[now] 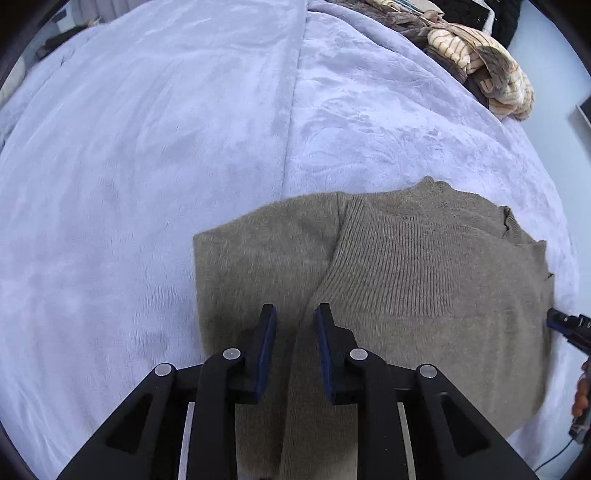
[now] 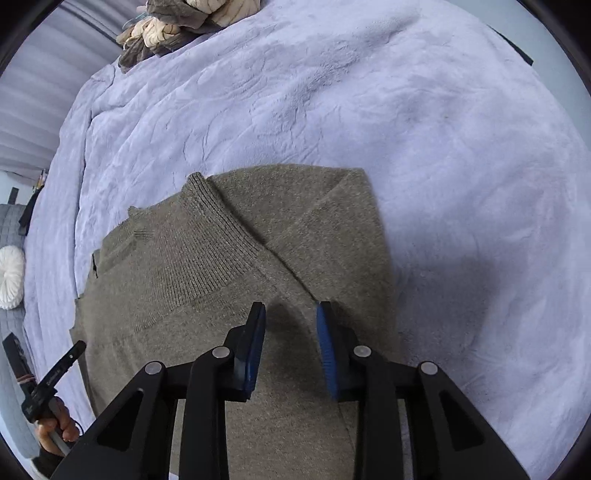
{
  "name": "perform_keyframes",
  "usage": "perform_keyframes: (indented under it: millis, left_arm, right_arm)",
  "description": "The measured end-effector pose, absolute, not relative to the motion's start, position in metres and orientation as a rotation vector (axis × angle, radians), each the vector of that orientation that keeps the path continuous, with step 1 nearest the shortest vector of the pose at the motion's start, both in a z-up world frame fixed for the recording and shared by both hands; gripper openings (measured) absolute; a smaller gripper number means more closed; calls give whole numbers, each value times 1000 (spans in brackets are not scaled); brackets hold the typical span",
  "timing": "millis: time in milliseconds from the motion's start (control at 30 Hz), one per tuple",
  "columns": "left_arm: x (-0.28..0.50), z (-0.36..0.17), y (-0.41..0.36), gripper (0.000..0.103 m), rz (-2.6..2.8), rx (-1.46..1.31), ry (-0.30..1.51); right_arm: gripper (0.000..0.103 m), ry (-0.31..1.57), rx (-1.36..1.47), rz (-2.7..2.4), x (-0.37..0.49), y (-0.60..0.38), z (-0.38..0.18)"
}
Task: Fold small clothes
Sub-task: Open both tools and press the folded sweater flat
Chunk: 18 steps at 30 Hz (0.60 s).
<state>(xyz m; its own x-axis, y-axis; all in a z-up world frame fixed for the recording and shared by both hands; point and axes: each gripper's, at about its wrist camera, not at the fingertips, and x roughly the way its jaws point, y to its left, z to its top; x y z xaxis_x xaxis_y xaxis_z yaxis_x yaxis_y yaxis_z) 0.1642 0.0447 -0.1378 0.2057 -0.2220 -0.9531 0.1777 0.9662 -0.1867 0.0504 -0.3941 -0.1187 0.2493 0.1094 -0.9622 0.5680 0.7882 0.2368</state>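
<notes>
An olive-brown knitted sweater [image 1: 406, 266] lies flat on the lavender blanket, partly folded, with a ribbed part laid across it. It also shows in the right wrist view [image 2: 207, 258]. My left gripper [image 1: 294, 314] hovers over the sweater's near left part, jaws open and empty. My right gripper [image 2: 291, 314] hovers over the sweater's near right part, jaws open and empty. The right gripper's tip shows at the right edge of the left wrist view [image 1: 569, 326]. The left gripper's handle, held by a hand, shows at the lower left of the right wrist view [image 2: 48, 384].
The fuzzy lavender blanket [image 1: 147, 147] covers the bed. A heap of brown and cream striped clothes [image 1: 480, 62] lies at the far edge, also in the right wrist view [image 2: 173, 26]. A white round cushion [image 2: 11, 277] lies on grey bedding at left.
</notes>
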Motion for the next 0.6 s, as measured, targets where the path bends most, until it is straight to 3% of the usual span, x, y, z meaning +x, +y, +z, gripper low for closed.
perform_keyframes:
  millis: [200,267,333,400,500,600]
  left_arm:
    - [138,-128,63,23,-235,-24,1370]
    - [127,-124,69,23,-223,-32,1383]
    - [115,-120,75,26,-208,-43,1398]
    - [104,-117,78,77,-196,-52,1403]
    - [84,-106,81,81,-189,-24,1368]
    - [72,-107,85,83,-194,-38,1411]
  right_arm:
    - [33,1274,698,-293,26,-375,-101]
    - [40,1274,724,-273,17,-365,-97]
    - [55,1281,730,-252,8,-351,-94]
    - [56,1298,723,-229,0,-333,-92]
    - [56,1333,719,-188,-13,-308,-92]
    - [65,1365,735,-160,-27,-286,-95]
